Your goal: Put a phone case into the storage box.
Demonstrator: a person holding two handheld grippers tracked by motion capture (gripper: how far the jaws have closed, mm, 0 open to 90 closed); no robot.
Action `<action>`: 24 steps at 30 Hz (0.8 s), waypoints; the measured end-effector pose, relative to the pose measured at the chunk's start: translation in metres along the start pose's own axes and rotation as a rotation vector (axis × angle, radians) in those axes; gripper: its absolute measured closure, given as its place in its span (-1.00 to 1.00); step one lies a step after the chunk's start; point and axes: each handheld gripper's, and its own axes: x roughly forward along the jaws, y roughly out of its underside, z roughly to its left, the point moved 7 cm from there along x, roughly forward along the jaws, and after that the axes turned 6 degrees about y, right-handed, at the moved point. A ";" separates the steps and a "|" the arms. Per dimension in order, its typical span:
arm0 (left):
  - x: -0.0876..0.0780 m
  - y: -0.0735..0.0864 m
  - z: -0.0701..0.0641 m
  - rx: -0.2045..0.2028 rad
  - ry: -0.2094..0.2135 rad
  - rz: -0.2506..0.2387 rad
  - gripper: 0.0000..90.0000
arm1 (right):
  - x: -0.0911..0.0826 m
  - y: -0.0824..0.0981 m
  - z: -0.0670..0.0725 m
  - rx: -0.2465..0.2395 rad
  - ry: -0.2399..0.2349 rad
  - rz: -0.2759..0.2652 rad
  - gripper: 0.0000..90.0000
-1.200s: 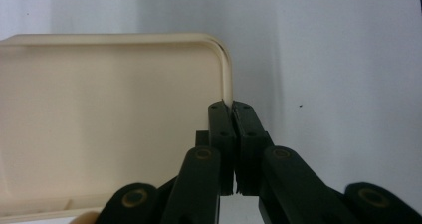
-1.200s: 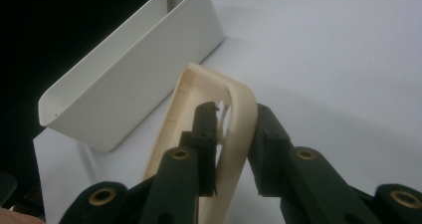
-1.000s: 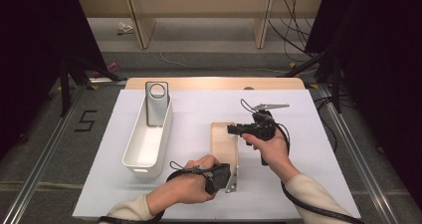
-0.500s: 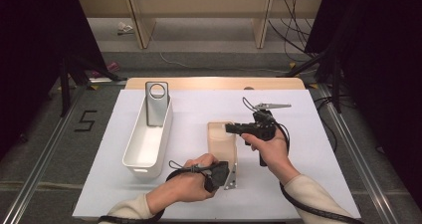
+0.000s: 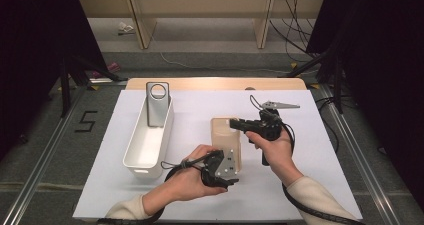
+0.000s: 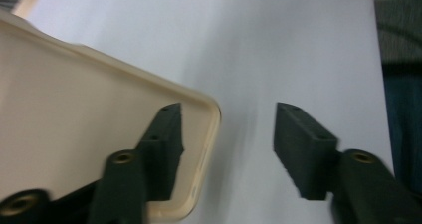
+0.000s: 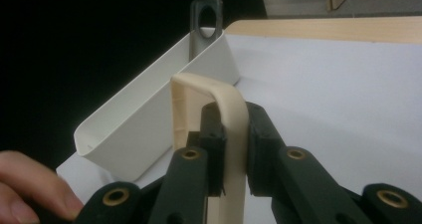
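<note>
Partly, tan tray (image 6: 89,134) edge cut off.

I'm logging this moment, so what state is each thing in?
Beige tray: flat on the white mat, rim clamped.
White bin: upright, untouched.
Left claw: just opened, astride the tray's corner.
Right claw: shut on the tray's rim.

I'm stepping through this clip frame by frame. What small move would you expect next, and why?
Probably the left gripper backs away from the beige tray. Its jaws have just been opening and now stand apart, one over the tray's corner, not pressing it. The right gripper is clamped on the tray's rim, so it could likely carry the tray alone, perhaps toward the white bin.
</note>
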 end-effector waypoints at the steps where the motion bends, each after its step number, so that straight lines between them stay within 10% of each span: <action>1: -0.002 -0.001 0.004 -0.007 -0.024 -0.023 -0.28 | -0.001 -0.001 -0.001 0.001 0.003 -0.006 0.80; 11: -0.026 -0.005 0.037 -0.167 -0.156 -0.196 -0.79 | -0.006 -0.004 -0.004 0.000 0.025 -0.044 0.80; 24: -0.056 0.012 0.081 -0.420 -0.280 -0.314 -0.67 | -0.007 -0.005 -0.005 -0.002 0.035 -0.055 0.80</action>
